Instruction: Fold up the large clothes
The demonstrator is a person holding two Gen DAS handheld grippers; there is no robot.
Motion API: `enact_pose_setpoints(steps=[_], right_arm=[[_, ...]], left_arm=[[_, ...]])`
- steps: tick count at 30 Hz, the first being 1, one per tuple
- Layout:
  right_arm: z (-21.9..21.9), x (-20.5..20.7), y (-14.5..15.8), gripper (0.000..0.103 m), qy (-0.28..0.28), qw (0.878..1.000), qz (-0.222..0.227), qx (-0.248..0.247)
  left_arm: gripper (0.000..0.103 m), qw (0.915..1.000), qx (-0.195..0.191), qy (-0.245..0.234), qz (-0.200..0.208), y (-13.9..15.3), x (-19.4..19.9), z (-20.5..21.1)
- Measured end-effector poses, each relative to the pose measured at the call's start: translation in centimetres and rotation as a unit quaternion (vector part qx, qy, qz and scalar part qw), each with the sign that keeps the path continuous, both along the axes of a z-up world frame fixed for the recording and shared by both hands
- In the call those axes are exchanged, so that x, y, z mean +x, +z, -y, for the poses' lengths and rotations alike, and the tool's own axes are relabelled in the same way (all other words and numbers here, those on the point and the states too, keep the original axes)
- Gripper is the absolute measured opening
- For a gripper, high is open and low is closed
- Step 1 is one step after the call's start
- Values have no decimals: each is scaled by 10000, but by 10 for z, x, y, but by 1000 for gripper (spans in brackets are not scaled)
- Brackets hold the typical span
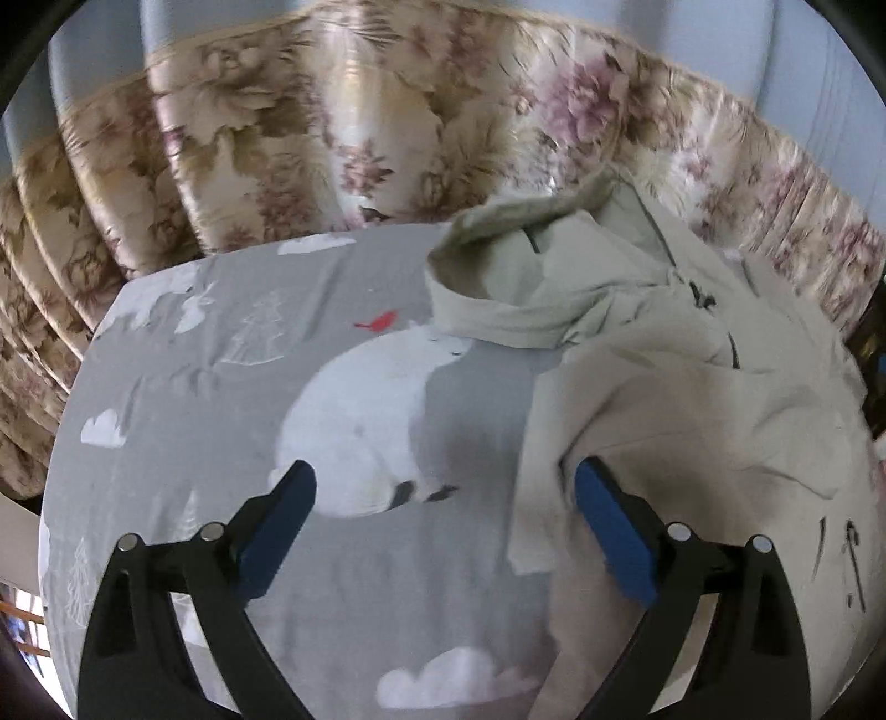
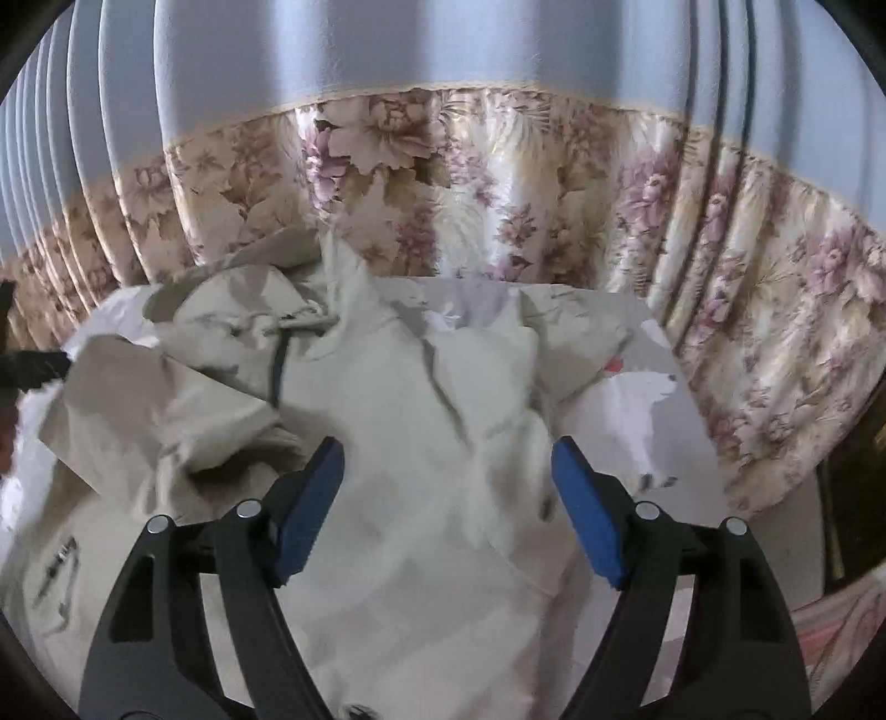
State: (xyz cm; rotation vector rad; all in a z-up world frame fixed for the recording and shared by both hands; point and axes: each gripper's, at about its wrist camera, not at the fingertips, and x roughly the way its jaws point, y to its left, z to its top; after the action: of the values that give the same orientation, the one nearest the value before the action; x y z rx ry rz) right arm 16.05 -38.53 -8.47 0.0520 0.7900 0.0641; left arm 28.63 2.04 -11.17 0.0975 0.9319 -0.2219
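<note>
A large cream hooded jacket [image 1: 692, 399] lies crumpled on a grey bedsheet [image 1: 221, 399] printed with a white polar bear. In the left wrist view it fills the right side, hood [image 1: 515, 288] toward the far end. My left gripper [image 1: 446, 498] is open and empty, hovering over the sheet at the jacket's left edge; its right finger [image 1: 609, 531] is beside a fold. In the right wrist view the jacket [image 2: 387, 432] fills the middle and left. My right gripper [image 2: 446, 476] is open and empty, just above the jacket's body.
A floral curtain [image 1: 277, 138] hangs behind the bed, with a pale blue curtain [image 2: 387, 50] above it. The bed's edge drops off at the left [image 1: 61, 443]. Dark furniture [image 2: 853, 498] stands at the right.
</note>
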Motion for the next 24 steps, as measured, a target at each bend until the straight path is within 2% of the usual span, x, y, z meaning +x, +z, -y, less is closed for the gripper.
enact_pose_setpoints(steps=[3,4,7,9,10,11,13,14,15,17,18,19,21,22,23,24], right_arm=[[-17,21,-4,79,283,9987,-204,382],[-27,31,-11,79,442,9961,-377,660],[-58,57,-30,75,789,9849,-988,1185],[-76,65,-45,68,1019,9748,-1376,1432],[-89,68,-53,50,1159,9695,-1581,1472],[-98,69,-57,21,1223,9703,-1654,1270],[-108,69,-53,12,1197,9801,-1470,582],[-105,67,-47,10,1067,9854,-1287,309],[-95,61,-31,10,703,9937,-829,-284],[-76,48,-8,9,97,9930,-223,-1156],[-64,44,-4,9,-52,9926,-229,-1192],[-41,44,-7,10,-84,9947,-667,-782],[-19,43,-22,13,-20,9934,-1080,-381],[-12,39,-30,21,3,9924,-1169,-382],[-7,36,-36,36,-5,9913,-1262,-377],[-1,31,-41,38,6,9912,-1305,-222]], left_arm=[[95,10000,-29,-39,-24,-2,4,8],[95,10000,-10,-28,-29,-3,4,8],[95,10000,61,37,-45,-4,6,5],[95,9999,96,51,-77,-5,8,5],[95,9999,126,46,-80,-5,8,5],[95,9998,170,51,-79,-5,8,6],[95,9996,272,19,-57,-3,9,10],[95,9995,318,-3,-30,-2,10,13],[95,9994,343,-18,14,1,9,15],[95,9994,310,-79,89,6,8,22],[95,9995,301,-92,91,6,9,25],[95,9995,283,-152,67,5,10,31],[95,9993,279,-261,-28,-1,13,43],[95,9990,287,-328,-102,-7,15,52],[95,9988,279,-370,-155,-12,16,60],[95,9987,252,-407,-201,-16,16,66]])
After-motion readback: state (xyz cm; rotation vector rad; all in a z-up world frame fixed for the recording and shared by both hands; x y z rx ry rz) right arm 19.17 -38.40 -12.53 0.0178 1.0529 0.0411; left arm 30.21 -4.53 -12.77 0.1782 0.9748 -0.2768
